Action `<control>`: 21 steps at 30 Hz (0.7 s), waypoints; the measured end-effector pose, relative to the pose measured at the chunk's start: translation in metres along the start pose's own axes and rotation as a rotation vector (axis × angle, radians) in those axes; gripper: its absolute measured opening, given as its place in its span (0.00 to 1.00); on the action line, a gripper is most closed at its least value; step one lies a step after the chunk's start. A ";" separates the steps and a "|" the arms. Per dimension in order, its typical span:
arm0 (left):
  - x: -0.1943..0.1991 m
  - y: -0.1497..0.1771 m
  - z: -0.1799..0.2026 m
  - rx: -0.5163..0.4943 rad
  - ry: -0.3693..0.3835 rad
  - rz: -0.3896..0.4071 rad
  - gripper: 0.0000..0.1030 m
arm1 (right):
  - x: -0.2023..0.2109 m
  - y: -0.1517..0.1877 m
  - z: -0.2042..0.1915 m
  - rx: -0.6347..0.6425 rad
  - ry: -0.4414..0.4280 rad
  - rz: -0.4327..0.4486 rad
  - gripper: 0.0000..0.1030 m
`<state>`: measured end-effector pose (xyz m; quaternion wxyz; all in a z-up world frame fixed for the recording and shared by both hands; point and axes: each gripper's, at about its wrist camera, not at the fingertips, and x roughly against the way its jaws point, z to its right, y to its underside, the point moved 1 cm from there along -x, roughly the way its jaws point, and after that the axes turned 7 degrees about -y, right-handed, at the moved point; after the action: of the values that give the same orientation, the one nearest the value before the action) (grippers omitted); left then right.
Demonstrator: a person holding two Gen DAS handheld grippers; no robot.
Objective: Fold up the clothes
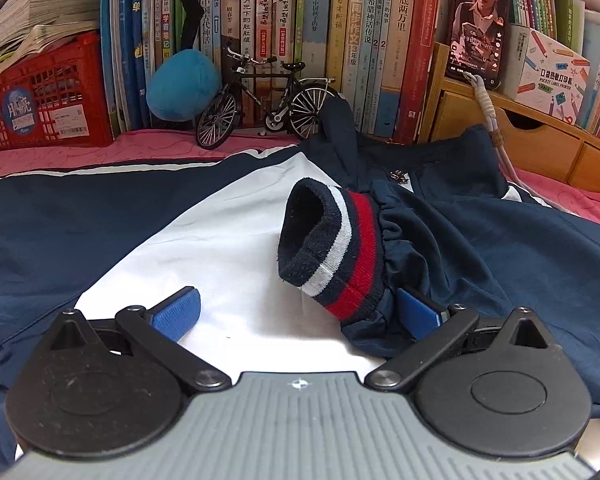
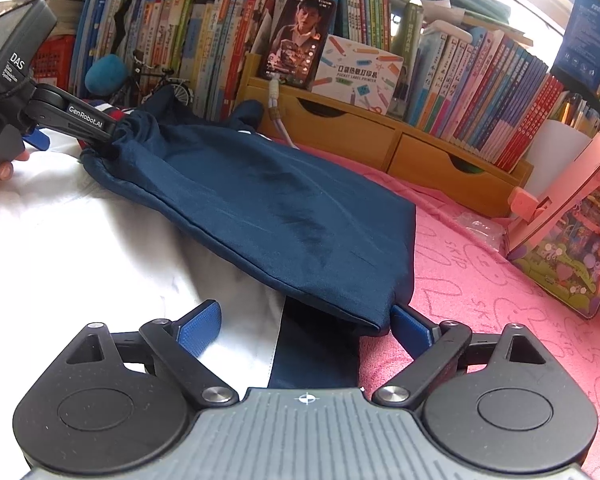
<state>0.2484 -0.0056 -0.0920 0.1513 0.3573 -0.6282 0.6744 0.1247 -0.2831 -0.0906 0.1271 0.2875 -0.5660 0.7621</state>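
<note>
- Folding the sleeve across the body of the jacket [image 1: 100, 216] is the step in hand; you have it laid over the white panel [image 1: 204, 240], and the garment lies flat on the pink cover [image 2: 480, 248].
- Your right gripper [image 2: 304, 324] stands released, jaws wide. The folded edge of the navy sleeve [image 2: 280, 208] lies between them, its corner touching the right-hand pad, but nothing is pinched.
- Your left gripper [image 1: 300, 312] is likewise spread open. The striped cuff [image 1: 332, 244] sits between the jaws, leaning against the right-hand pad and clear of the other; I judge it let go, not gripped.
- Further off, the collar [image 1: 340, 120] stands up against the row of books [image 1: 340, 20], close to the toy bicycle [image 1: 268, 100].
- Next move, in my judgement: draw both grippers back clear of the cloth without dragging the cuff, then take the opposite sleeve, which runs off to the left in the left wrist view.
- Risk noted: the cuff stands puffed open, not flat, and may need pressing down.
</note>
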 end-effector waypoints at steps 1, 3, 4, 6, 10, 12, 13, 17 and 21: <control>0.000 0.000 0.000 -0.002 -0.001 0.002 1.00 | 0.000 0.000 0.000 -0.001 0.000 -0.001 0.90; 0.000 0.001 0.001 -0.007 -0.004 0.006 1.00 | 0.000 0.000 0.000 -0.004 0.000 -0.002 0.91; 0.000 0.001 0.001 -0.008 -0.005 0.007 1.00 | 0.000 0.000 0.000 -0.006 0.000 -0.003 0.91; -0.001 0.001 0.002 -0.009 -0.006 0.008 1.00 | -0.001 0.000 0.000 -0.007 0.000 -0.003 0.91; 0.000 0.000 0.002 0.007 -0.006 -0.007 1.00 | -0.001 0.000 0.000 -0.007 0.003 -0.004 0.92; 0.000 -0.003 0.000 0.045 0.007 -0.018 1.00 | -0.001 0.000 -0.001 -0.006 0.005 -0.004 0.92; 0.000 -0.004 -0.001 0.072 0.023 -0.020 1.00 | 0.000 0.000 -0.001 -0.005 0.006 -0.004 0.92; -0.002 -0.010 -0.006 0.190 0.116 -0.025 1.00 | 0.000 0.000 -0.001 -0.004 0.010 -0.004 0.93; -0.006 -0.015 -0.009 0.305 0.217 -0.031 0.74 | 0.000 0.001 -0.001 -0.008 0.010 -0.005 0.93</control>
<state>0.2598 0.0067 -0.0850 0.1727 0.3108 -0.4930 0.7940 0.1241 -0.2823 -0.0913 0.1328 0.2846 -0.5677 0.7610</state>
